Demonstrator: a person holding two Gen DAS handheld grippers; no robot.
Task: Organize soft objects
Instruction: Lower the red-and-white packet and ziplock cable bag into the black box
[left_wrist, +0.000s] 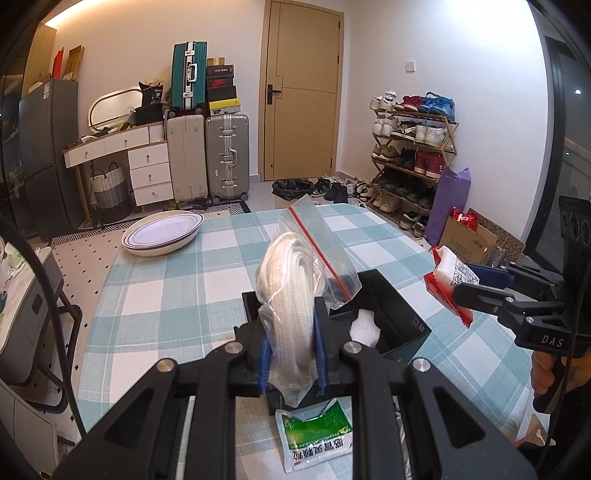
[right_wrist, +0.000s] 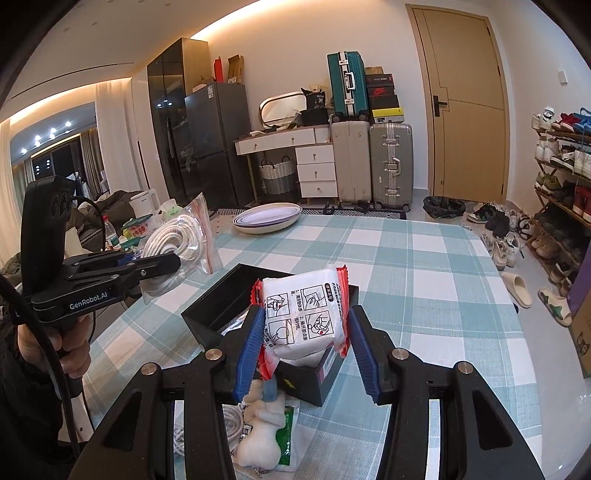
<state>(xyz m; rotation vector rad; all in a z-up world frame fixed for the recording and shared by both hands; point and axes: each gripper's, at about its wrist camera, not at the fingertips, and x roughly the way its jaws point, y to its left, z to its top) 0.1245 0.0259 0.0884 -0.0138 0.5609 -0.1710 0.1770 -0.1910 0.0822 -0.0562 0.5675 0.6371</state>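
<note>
Your left gripper (left_wrist: 291, 350) is clamped on a clear zip bag of white cord (left_wrist: 291, 291). Your right gripper (right_wrist: 306, 350) is squeezed on a white packet with red ends (right_wrist: 306, 314). Both things hang in the air over the black box (right_wrist: 218, 314), which sits open on the checked table (right_wrist: 424, 266).

From your left gripper, the box is at twelve o'clock, just past the bag, and the packet is at three o'clock. From your right gripper, the bag of cord is at ten o'clock.

The bag looks light and squishy. Its plastic is smooth and may slide, so hold it around the thick bundle of cord, not by the thin top with the red strip. The packet looks soft and puffy too. Hold it by its flat middle, as you do now, because the crinkly red ends could slip or tear.

A green pouch (left_wrist: 317, 439) and a small white plush toy (right_wrist: 258, 424) lie on the table at six o'clock.
</note>
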